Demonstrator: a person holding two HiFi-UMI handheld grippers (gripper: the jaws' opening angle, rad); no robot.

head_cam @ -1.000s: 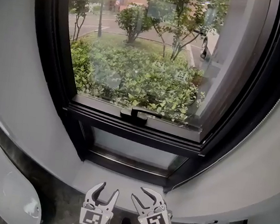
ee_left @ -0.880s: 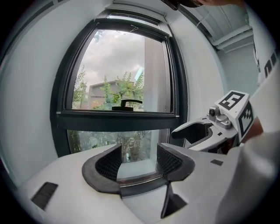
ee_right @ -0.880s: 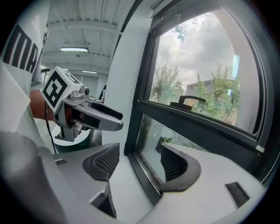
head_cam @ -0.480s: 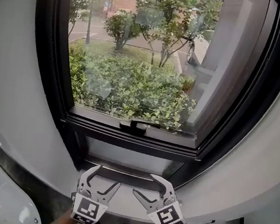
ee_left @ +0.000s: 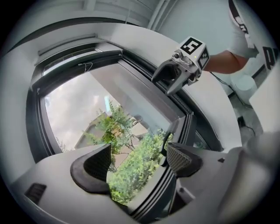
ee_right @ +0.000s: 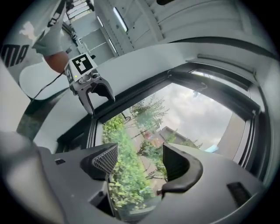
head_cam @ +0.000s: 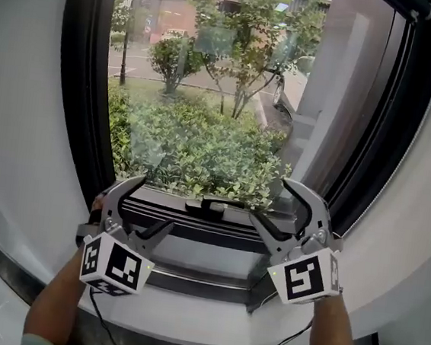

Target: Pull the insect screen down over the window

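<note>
Both claws hung empty before the window: the left claw and the right claw each had their jaws wide apart with only glass and greenery showing between them. The screen was not over the glass; it seemed to sit rolled up in the top rail, well above both claws, with a thin cord dangling from it. The likely trouble lay in that cord: it was fine enough to slip between the pads, and a reach that overshot could knock a jaw on the glass or frame. A pull from one claw alone might also drag the screen down askew, or catch it on the handle between and just beyond the claws. A second before, both claws had sat low by the sill with jaws narrower; they had since risen to handle height, rolled, and their jaws had just been opening.
</note>
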